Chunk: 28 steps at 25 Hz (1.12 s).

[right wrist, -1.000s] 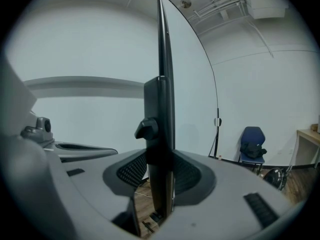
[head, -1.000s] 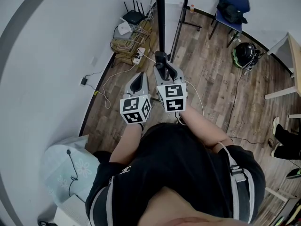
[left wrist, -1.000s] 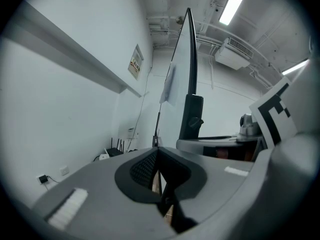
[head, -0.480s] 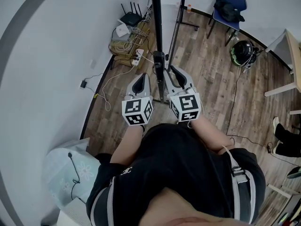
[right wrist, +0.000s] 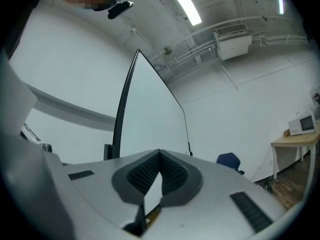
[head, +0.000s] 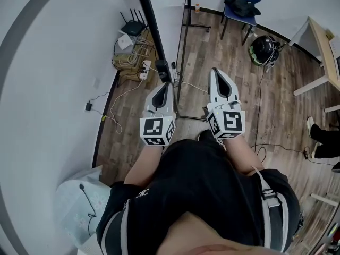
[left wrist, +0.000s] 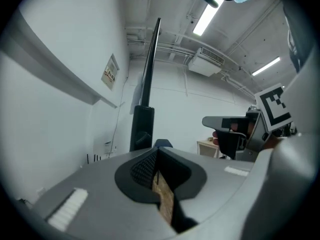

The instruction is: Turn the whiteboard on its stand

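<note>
The whiteboard (head: 150, 23) shows edge-on in the head view as a black frame bar rising from its pivot clamp (head: 162, 69) on the stand. My left gripper (head: 166, 85) is shut and empty, its tip just below that clamp. In the left gripper view the clamp (left wrist: 141, 129) and board edge (left wrist: 150, 59) stand right beyond the shut left gripper (left wrist: 157, 151). My right gripper (head: 216, 71) is off to the right, clear of the board, shut on nothing. The right gripper view shows the white panel (right wrist: 150, 114) ahead of the shut right gripper (right wrist: 159, 154).
A thin stand pole (head: 184, 47) runs down to the wooden floor. A router and cable tangle (head: 130, 33) lie by the wall. A blue chair (head: 240, 1), a dark helmet (head: 261, 49) and a table (head: 325, 41) stand at the back right. A pale blue bag (head: 79, 195) sits at the lower left.
My right gripper came off the clamp, swung right and its jaws closed empty. The board's black edge now sits further left and more slanted. The left gripper stayed close to the clamp.
</note>
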Each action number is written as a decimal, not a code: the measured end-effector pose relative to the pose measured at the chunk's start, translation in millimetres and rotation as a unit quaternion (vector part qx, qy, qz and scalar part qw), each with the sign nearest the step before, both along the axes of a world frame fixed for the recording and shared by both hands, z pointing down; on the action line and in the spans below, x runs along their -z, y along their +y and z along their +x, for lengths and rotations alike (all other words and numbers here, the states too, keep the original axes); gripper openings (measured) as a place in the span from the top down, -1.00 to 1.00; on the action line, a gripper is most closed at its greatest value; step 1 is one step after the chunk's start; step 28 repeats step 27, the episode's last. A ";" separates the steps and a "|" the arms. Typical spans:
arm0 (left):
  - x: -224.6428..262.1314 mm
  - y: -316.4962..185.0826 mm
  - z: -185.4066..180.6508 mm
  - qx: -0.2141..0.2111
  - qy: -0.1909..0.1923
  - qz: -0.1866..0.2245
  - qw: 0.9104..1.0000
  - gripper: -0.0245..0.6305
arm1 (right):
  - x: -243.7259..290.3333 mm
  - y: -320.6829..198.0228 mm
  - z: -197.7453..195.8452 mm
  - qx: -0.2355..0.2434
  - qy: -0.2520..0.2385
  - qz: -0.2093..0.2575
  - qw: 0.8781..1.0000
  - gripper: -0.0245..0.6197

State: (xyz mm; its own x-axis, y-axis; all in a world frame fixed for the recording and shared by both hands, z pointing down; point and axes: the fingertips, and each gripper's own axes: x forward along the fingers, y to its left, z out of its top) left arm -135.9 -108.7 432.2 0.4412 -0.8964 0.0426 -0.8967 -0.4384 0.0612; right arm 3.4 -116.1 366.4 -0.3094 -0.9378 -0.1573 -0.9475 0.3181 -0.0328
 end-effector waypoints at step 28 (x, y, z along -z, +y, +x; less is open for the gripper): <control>-8.7 -17.0 66.9 -0.067 -0.008 -0.027 0.997 0.90 | -45.5 -3.1 54.7 -0.065 0.000 -0.076 0.995 0.91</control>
